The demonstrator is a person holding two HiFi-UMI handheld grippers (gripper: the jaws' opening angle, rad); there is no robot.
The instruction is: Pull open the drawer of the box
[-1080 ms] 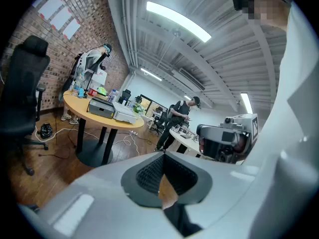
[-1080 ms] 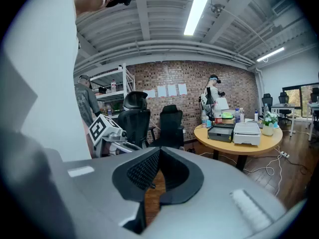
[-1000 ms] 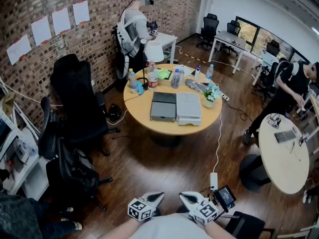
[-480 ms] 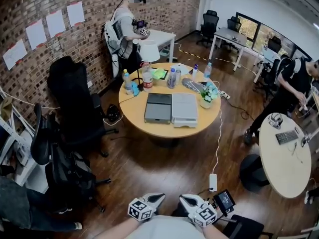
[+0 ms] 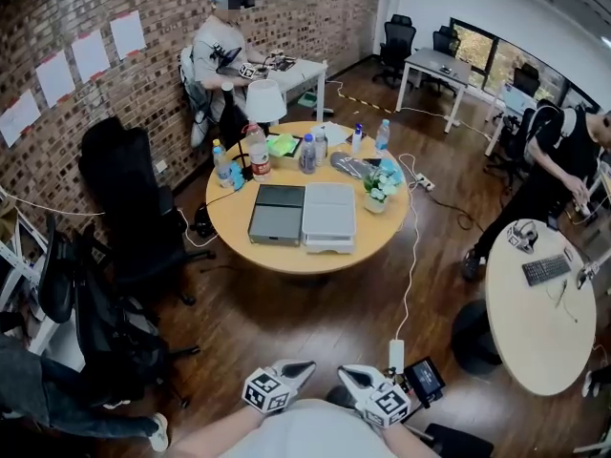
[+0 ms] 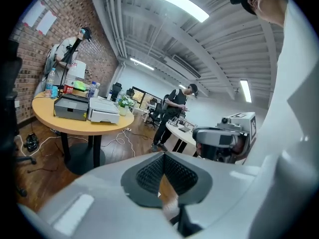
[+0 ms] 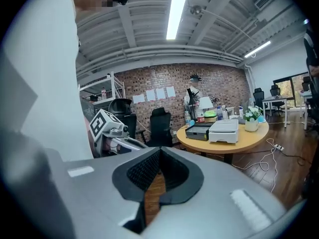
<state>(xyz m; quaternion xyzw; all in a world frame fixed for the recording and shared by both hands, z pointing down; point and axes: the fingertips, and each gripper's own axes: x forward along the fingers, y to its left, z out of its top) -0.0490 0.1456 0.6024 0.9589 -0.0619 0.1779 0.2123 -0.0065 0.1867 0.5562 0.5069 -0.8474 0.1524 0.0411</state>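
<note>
A dark grey box point(image 5: 276, 213) and a white box point(image 5: 329, 216) sit side by side on the round wooden table point(image 5: 286, 256), far ahead of me. Both grippers are held close to my body at the bottom of the head view, well away from the table. The left gripper point(image 5: 302, 367) and the right gripper point(image 5: 345, 372) point at each other, both shut and empty. The left gripper view shows its shut pads point(image 6: 163, 156) with the grey box point(image 6: 71, 107) far off. In the right gripper view the gripper point(image 7: 159, 151) is shut, the grey box point(image 7: 199, 130) distant.
Bottles point(image 5: 307, 153), a lamp point(image 5: 266, 101) and a potted plant point(image 5: 376, 187) stand on the table's far half. Black office chairs point(image 5: 119, 194) are at the left. A power strip point(image 5: 395, 354) and cord lie on the wooden floor. A second round table point(image 5: 535, 322) stands right, with people behind.
The head view has shifted, so the table and boxes sit a little further left in view. The person at the back has moved left. Both grippers stay shut near my body.
</note>
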